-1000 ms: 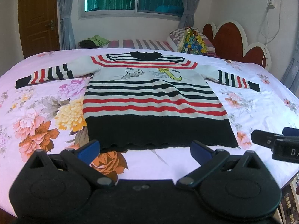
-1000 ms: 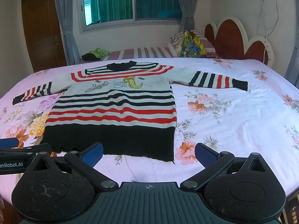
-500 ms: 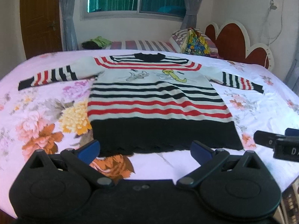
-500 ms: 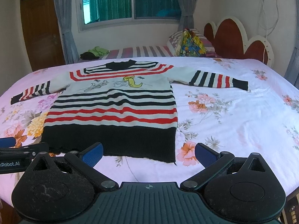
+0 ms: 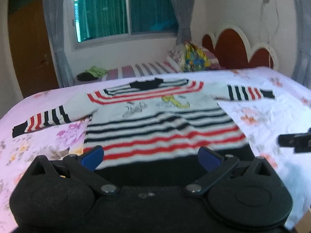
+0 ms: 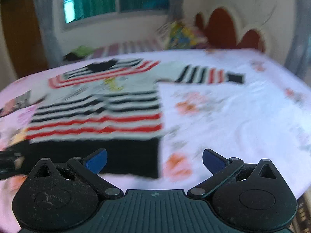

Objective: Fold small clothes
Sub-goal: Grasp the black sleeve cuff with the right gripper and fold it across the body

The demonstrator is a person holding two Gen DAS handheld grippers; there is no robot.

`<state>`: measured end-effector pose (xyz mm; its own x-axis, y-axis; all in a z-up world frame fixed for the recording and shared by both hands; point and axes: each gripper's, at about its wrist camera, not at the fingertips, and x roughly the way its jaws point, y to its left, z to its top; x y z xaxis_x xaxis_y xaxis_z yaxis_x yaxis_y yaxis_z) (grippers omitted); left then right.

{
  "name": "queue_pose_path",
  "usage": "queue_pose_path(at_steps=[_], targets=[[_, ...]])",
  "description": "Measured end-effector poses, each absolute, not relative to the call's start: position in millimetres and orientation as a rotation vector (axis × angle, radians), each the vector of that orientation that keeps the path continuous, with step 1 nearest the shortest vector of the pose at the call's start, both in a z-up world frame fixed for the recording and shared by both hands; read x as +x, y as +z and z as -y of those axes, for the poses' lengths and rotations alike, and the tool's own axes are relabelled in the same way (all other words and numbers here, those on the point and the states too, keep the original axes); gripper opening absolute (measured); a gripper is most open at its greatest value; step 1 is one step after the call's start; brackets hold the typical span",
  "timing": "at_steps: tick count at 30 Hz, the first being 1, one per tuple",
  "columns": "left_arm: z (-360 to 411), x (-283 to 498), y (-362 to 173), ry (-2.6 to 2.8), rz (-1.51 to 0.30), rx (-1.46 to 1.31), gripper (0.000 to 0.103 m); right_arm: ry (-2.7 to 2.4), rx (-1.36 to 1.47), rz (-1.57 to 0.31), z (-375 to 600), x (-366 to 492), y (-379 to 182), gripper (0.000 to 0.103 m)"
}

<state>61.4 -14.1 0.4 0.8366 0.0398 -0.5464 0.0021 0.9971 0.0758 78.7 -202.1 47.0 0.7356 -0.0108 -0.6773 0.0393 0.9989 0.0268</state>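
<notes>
A small striped sweater in white, black and red, with a black hem band, lies flat on the bed, sleeves spread out; it also shows in the right wrist view. My left gripper is open and empty, low over the black hem. My right gripper is open and empty over the hem's right corner. The right gripper's tip shows at the right edge of the left wrist view. Both views are blurred.
The bed has a pink floral sheet and a red scalloped headboard. A colourful bag and a striped mattress with dark and green clothes lie behind. A wooden door stands at the left.
Both grippers have moved forward and lower towards the sweater's hem, which now sits between and under the fingers. Both stay open. The sweater has not moved.
</notes>
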Motion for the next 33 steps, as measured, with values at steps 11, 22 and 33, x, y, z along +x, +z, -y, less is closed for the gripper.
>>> queue_pose_path(at_steps=[11, 22, 33], targets=[[-19, 160, -14, 0.154, -0.682, -0.063, 0.102, -0.206, 0.355, -0.770, 354, 212, 1, 0.103], [-42, 258, -48, 0.326, -0.759, -0.080, 0.102, -0.244, 0.667, -0.656, 474, 352, -66, 0.054], [-57, 284, -72, 0.341, -0.842, -0.163, 0.102, -0.197, 0.884, -0.597, 521, 384, -99, 0.029]])
